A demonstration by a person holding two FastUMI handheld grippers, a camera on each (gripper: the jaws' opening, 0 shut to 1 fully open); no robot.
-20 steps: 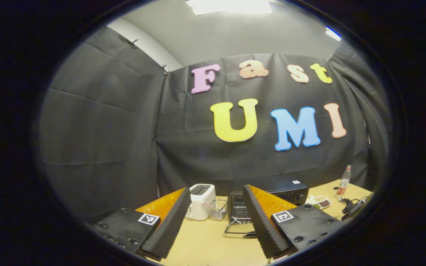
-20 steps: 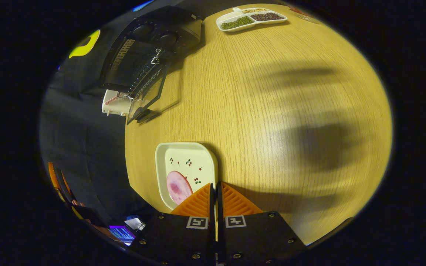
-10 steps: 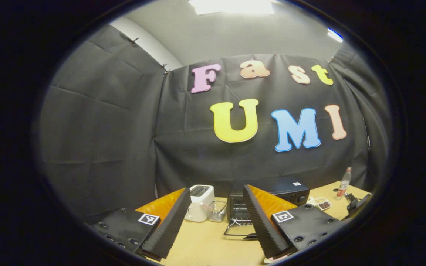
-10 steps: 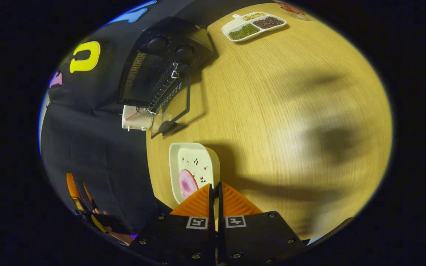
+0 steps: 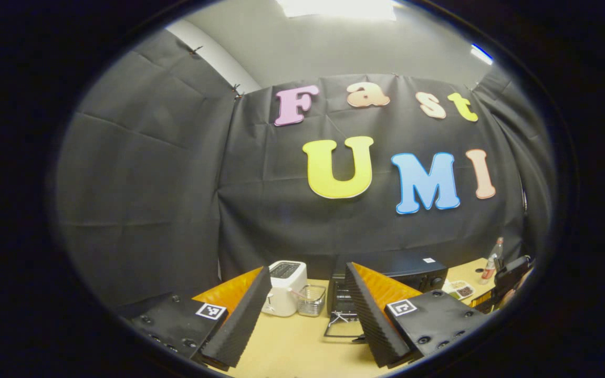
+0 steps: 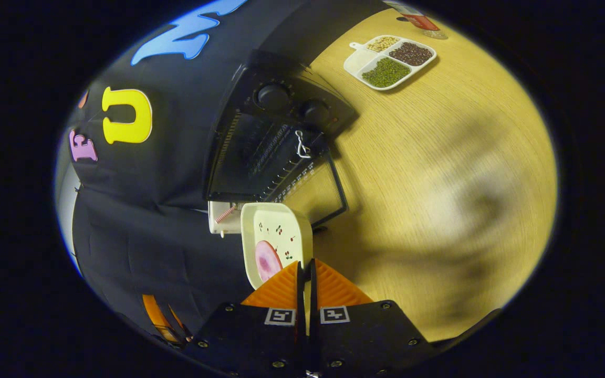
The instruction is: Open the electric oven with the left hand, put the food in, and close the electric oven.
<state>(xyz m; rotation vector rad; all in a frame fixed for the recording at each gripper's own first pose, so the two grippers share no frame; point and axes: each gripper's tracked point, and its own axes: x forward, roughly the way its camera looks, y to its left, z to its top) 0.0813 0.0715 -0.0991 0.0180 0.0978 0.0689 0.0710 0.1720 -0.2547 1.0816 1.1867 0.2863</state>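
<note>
Right claw [image 6: 306, 273] pinched on rim of plate [image 6: 277, 236] bearing food [image 6: 267, 260], held aloft before open oven [image 6: 276, 142]. Rigid, likely breakable, slippery glaze: hold rim, level. Left claw [image 5: 302, 310] wide, empty, above table [image 5: 292, 346].

In the left gripper view, my left hand-held gripper's [image 5: 308, 315] right finger [image 5: 371, 315] hid much of the oven's [image 5: 418, 270] front and part of its dropped door [image 5: 342, 328]. The tray [image 5: 460, 289] of beans beyond was too small to sort, and the bottle [image 5: 491, 262] sat half lost at the rim. In the right gripper view, my right hand-held gripper [image 6: 306, 275] covered the plate's [image 6: 276, 236] near edge, so the grip itself was hidden. The plate hid most of the toaster [image 6: 223, 220]. The bottle [image 6: 418, 21] was cut off at the top, and the surface [image 6: 465, 173] was blurred.
</note>
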